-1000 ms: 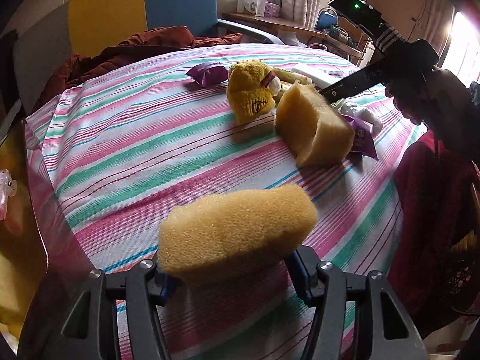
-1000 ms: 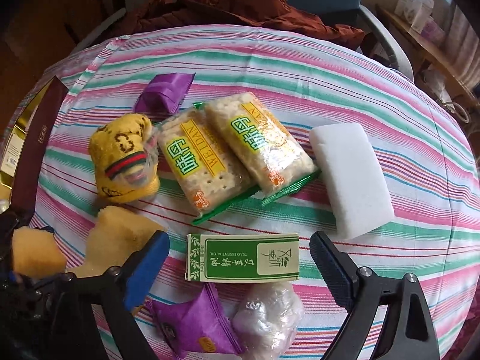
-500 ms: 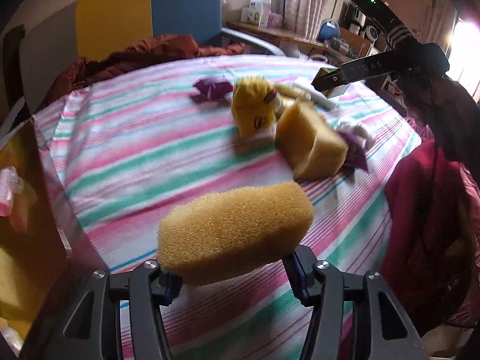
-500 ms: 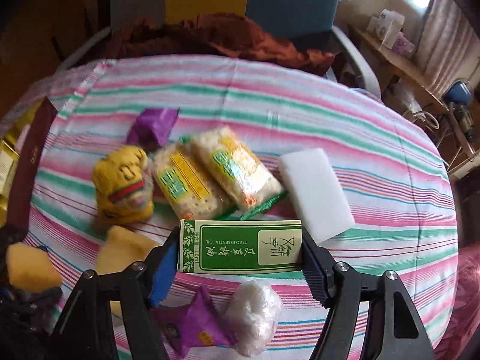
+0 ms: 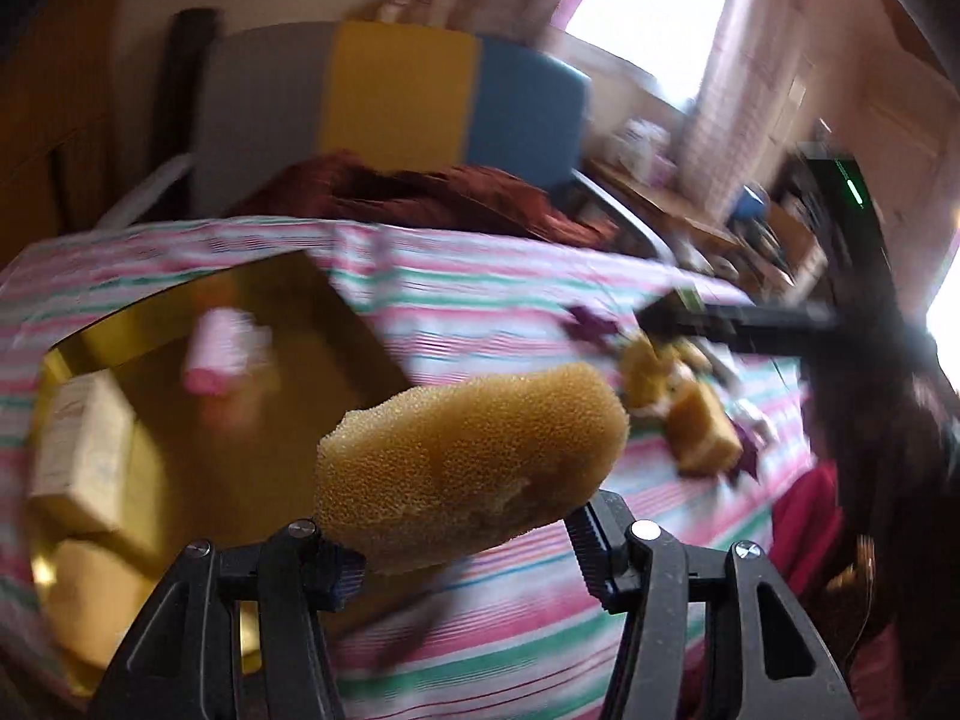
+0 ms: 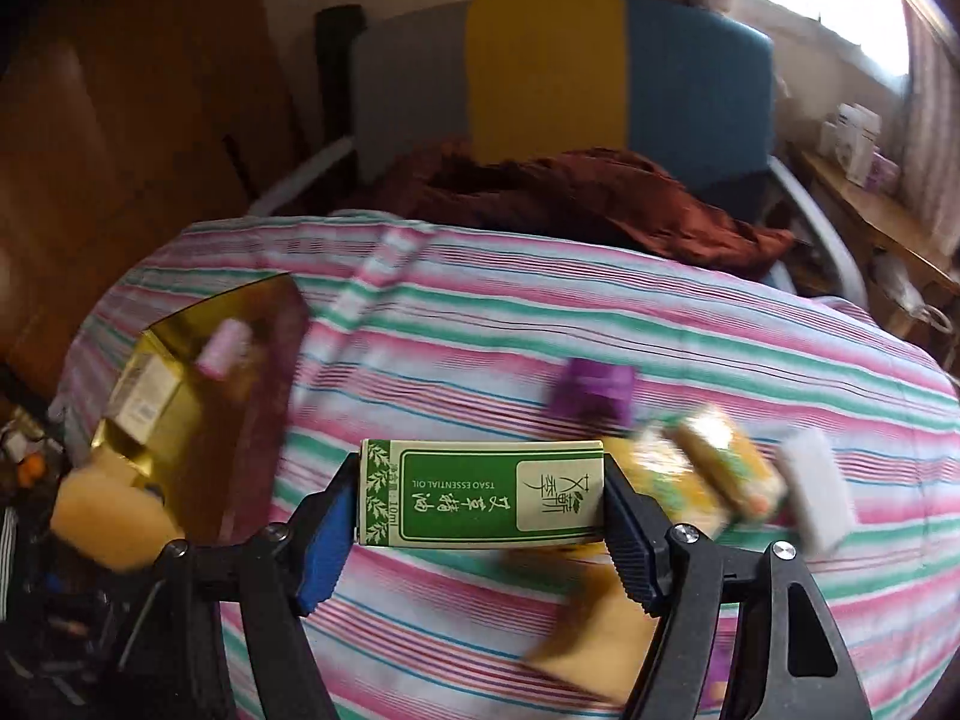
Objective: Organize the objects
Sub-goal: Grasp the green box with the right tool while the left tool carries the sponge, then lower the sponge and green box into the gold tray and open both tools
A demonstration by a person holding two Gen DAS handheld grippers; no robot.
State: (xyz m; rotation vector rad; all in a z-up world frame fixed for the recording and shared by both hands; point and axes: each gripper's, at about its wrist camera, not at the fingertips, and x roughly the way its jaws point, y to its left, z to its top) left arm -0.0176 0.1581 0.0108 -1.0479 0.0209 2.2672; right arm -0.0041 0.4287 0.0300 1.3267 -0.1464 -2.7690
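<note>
From the left wrist view, my left tool [image 5: 465, 546] is pinching the yellow sponge [image 5: 471, 468] across its length, the foam bulging above the pads and clear of the striped desk [image 5: 510, 312]. The gold box [image 5: 180, 396] is my landmark: it lies open just left of the sponge, already holding a pink roll [image 5: 219, 351] and a pale carton [image 5: 81, 456]. To do this well I judge I should carry the sponge over the box's near wall and lower it into the bare gold floor right of the carton, easing the squeeze only once the foam is inside, since it will spring back when let go. The picture is smeared, so I cannot tell how much bare floor there is. From the right wrist view, my right tool [image 6: 477, 519] is pinching the green essential-oil box [image 6: 483, 495] by its two short ends, held level above the desk, to the right of the gold box [image 6: 180, 420]. The crackers [image 6: 714, 474], the white sponge [image 6: 816, 498] and a purple packet [image 6: 594, 390] lie farther right of it on the cloth. My left tool's sponge [image 6: 111, 519] shows at the gold box's near corner, so I judge the two should go in one after the other, the oil box laid flat beside the carton.
</note>
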